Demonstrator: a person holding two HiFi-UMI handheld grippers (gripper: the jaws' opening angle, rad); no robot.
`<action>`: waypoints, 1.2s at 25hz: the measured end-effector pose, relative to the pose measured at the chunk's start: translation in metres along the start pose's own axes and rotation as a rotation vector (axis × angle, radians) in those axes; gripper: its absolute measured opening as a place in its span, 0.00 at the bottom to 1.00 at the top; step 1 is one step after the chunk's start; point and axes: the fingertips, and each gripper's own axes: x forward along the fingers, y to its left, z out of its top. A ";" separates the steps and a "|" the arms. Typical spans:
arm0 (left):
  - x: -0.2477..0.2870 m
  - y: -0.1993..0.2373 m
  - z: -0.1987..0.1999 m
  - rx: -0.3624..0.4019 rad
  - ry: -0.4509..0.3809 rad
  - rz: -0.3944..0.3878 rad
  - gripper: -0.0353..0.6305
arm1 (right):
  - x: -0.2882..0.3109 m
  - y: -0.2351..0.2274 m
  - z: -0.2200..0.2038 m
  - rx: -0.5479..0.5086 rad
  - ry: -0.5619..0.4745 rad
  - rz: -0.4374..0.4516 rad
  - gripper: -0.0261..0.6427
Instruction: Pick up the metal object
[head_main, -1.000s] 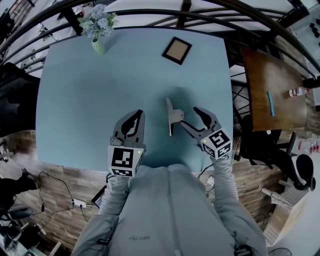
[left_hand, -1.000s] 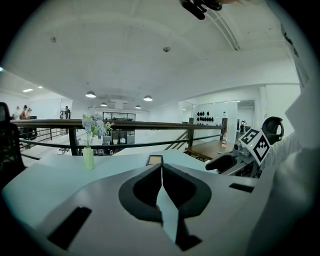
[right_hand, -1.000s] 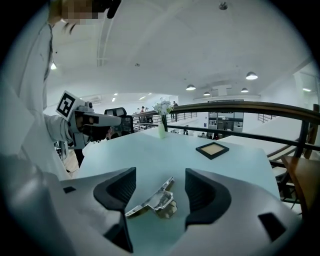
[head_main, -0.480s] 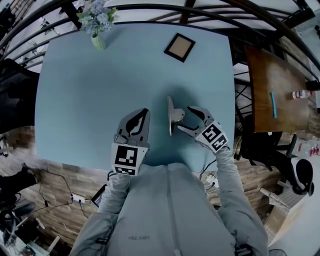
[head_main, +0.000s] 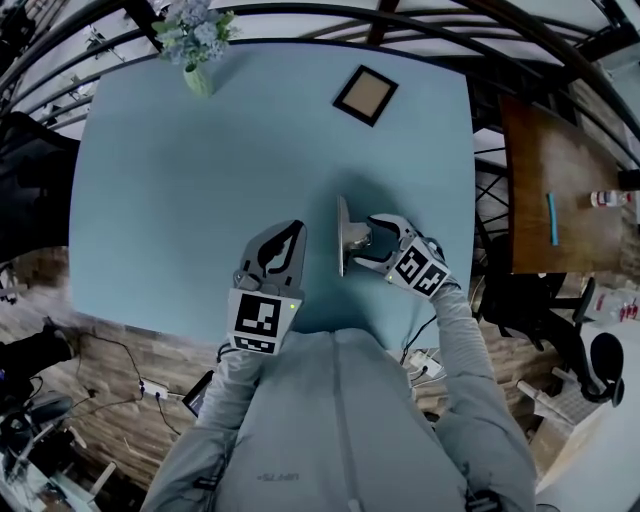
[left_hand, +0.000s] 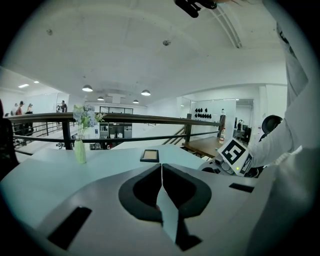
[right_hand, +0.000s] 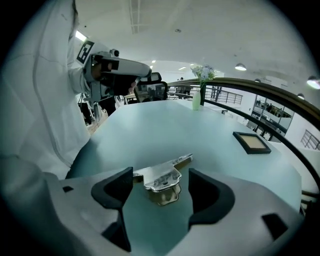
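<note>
Opening the fingers (right_hand: 112, 192) of the right gripper (right_hand: 161, 187) wider, straddling but not pressing the stubby block jutting from the metal object (right_hand: 160, 175). Resting on the desk (head_main: 180, 180), right between those fingers, thin plate just past the fingertips, long axis running crosswise to the reach, roughly along the line from one finger to the other. Judging any closing pinch as landing on the block, not on the plate.

Holding the left gripper (head_main: 297, 232) just beside the metal object on its opposite side, apart from it, fingers pressed together on nothing. Leaving the right gripper plainly the nearer.

Counting outward from the metal object: one picture frame (head_main: 365, 95) well beyond it, one vase of flowers (head_main: 196, 60) farther off to the far left, two grippers, one metal object.
</note>
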 end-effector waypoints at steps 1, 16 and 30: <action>0.000 0.001 -0.001 -0.001 0.003 0.002 0.10 | 0.003 0.000 -0.001 -0.018 0.014 0.012 0.53; 0.006 0.007 -0.009 -0.009 0.027 0.015 0.10 | 0.029 -0.001 -0.022 -0.220 0.189 0.171 0.53; 0.004 0.012 -0.009 -0.017 0.024 0.023 0.10 | 0.034 0.001 -0.025 -0.235 0.218 0.210 0.53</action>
